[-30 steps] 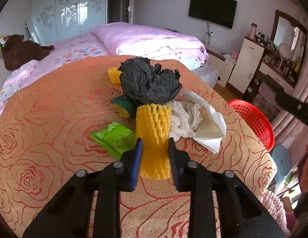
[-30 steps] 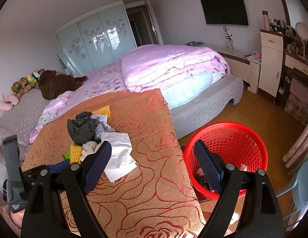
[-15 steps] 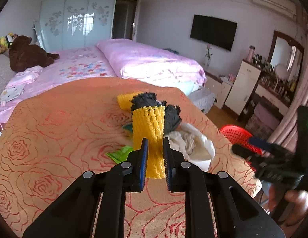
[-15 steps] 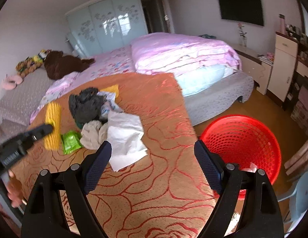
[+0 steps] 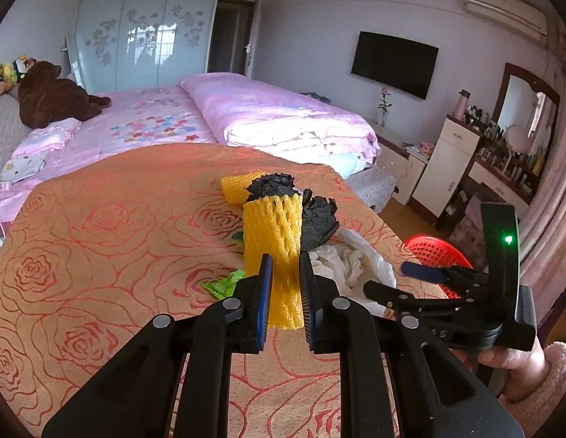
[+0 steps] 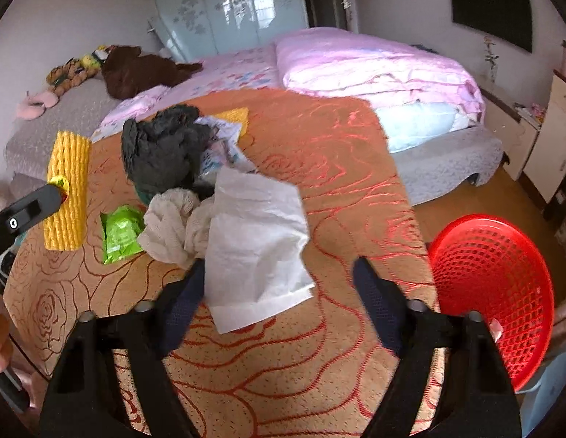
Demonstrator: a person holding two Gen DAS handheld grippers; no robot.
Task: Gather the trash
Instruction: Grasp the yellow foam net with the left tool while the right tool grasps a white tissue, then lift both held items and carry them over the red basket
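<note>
My left gripper (image 5: 285, 292) is shut on a yellow foam fruit net (image 5: 275, 252), lifted above the orange rose-patterned table (image 5: 100, 255); the same yellow foam net (image 6: 66, 189) hangs at the left of the right wrist view. On the table lies a heap of trash: crumpled black paper (image 6: 162, 153), a white paper sheet (image 6: 257, 244), a cream rag (image 6: 173, 226) and a green wrapper (image 6: 120, 231). My right gripper (image 6: 279, 288) hovers over the near corner of the white sheet, its jaws closing with the sheet's edge between them, pads apart from it.
A red mesh basket (image 6: 494, 284) stands on the floor off the table's right edge. A second yellow net (image 6: 233, 116) lies behind the heap. Beyond the table is a pink bed (image 6: 356, 62), with a dresser (image 5: 450, 168) at right.
My left gripper closed on the yellow net and raised it off the table. My right gripper swung left from above the red basket, sank toward the white sheet, and its jaws narrowed.
</note>
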